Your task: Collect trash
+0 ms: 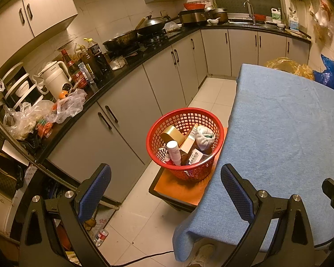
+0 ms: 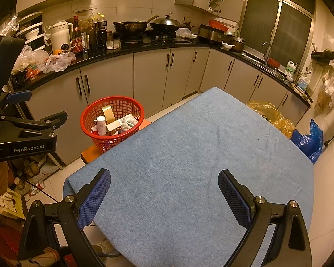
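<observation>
Both tools, left tool (image 1: 165,191) and right tool (image 2: 164,197), are spread, gripping nothing. The red basket (image 1: 158,131) holds a white bottle (image 1: 174,151) and probably cartons, beside the blue-covered worktop (image 2: 189,155).

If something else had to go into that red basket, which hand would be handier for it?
Probably the left. The left gripper is open, holds nothing, and looks straight at the red basket beside the blue-covered table. The right gripper, also open, hovers over the table, with the basket off to its left.
</observation>
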A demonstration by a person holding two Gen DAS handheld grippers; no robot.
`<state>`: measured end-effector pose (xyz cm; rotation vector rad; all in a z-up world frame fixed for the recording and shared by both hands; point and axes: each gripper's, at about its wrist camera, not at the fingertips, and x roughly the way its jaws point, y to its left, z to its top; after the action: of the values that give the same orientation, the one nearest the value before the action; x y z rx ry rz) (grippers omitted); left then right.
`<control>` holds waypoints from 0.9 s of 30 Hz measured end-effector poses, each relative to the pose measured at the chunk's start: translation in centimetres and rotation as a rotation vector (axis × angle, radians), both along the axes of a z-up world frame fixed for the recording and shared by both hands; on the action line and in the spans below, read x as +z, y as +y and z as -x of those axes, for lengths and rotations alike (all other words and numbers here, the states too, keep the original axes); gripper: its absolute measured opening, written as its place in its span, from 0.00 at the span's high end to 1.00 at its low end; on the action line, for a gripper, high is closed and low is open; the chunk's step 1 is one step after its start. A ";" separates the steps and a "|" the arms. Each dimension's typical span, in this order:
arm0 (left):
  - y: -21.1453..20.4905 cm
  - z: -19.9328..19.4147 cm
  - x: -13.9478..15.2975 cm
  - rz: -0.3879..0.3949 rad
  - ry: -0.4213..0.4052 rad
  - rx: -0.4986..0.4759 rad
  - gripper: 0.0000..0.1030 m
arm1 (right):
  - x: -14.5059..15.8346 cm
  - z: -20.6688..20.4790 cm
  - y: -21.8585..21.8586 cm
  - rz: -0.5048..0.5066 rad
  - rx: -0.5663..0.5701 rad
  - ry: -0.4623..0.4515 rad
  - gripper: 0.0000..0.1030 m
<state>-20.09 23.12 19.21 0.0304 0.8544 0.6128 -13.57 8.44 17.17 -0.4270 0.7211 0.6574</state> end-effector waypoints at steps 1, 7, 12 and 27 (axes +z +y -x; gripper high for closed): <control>0.0 0.0 0.0 -0.001 0.001 0.000 0.05 | 0.0 0.0 0.0 0.001 0.000 0.000 0.04; 0.2 -0.4 -0.6 0.001 0.010 -0.011 0.05 | -0.2 -0.3 -0.1 0.002 -0.003 0.007 0.04; -0.2 -1.1 -1.0 0.008 0.024 -0.031 0.05 | -0.7 -0.5 -0.7 0.010 -0.017 0.016 0.04; -8.4 -5.9 -5.8 0.086 0.130 -0.311 0.05 | -4.3 -2.4 -10.1 0.044 -0.292 0.138 0.04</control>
<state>-14.22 14.73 13.46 0.1240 0.9776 0.2847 -11.20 -1.64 12.90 -0.3106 0.9099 0.3982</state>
